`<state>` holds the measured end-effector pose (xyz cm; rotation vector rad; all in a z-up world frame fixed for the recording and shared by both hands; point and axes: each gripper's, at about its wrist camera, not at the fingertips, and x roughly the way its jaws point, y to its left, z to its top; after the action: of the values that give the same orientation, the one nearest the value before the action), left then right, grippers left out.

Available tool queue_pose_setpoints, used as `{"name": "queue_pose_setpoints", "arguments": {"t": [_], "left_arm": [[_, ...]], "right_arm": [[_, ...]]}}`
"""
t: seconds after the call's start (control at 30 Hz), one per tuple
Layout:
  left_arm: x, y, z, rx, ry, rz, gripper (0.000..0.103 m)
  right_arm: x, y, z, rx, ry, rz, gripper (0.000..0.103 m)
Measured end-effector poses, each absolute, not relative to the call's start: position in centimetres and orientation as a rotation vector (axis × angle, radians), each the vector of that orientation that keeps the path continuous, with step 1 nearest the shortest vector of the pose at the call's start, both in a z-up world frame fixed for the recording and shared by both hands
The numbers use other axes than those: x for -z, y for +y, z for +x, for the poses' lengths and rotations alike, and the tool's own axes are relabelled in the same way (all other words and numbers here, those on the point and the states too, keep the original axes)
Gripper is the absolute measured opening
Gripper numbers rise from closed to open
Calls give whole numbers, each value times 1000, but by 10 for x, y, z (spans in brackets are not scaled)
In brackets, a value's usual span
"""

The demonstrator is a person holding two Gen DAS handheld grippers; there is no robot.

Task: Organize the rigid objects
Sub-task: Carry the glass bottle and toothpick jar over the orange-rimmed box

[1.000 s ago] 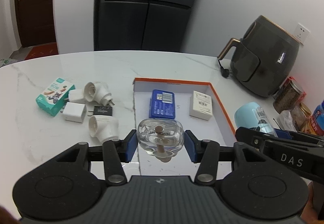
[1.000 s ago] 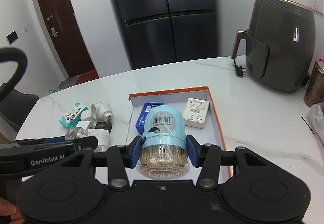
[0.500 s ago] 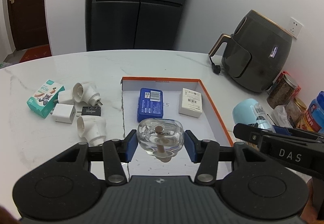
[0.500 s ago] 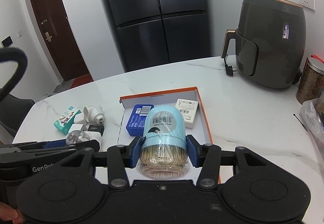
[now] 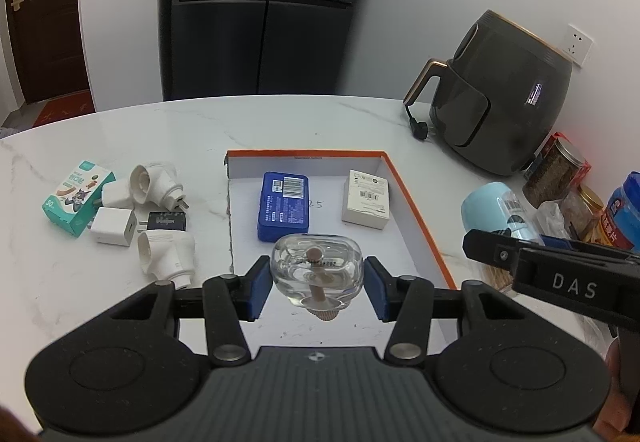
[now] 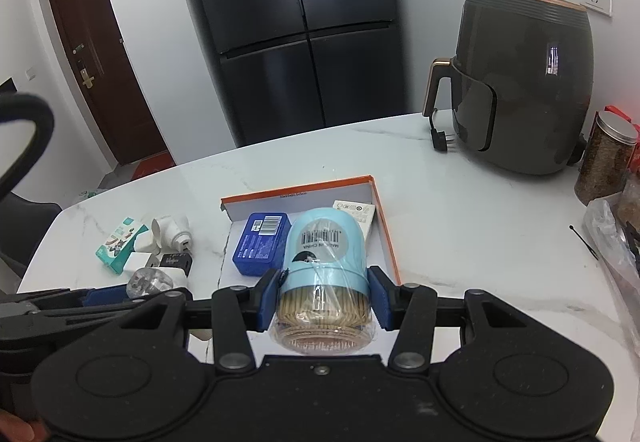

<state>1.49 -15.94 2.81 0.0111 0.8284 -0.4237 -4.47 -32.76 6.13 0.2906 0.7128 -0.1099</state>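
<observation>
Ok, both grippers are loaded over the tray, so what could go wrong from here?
1. The clear bottle is smooth and rounded; the left gripper pinches only its sides, so it may slip or twist.
2. The blue toothpick jar is wrapped in loose film, which could slide in the right gripper.
3. The grippers sit close together above the orange-rimmed tray; lowering both at once might make them collide.

The toothpick jar (image 6: 325,278) hides most of the white box (image 6: 360,211) at twelve o'clock; label print is unreadable.
</observation>
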Motion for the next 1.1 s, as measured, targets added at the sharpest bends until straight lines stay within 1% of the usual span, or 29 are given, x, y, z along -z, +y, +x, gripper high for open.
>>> {"name": "queue_pose_setpoints", "arguments": {"t": [1.1], "left_arm": [[-15,-171,33,398,860,-7,50]], "right_arm": [[-50,-339,-5,72,744,251,58]]}}
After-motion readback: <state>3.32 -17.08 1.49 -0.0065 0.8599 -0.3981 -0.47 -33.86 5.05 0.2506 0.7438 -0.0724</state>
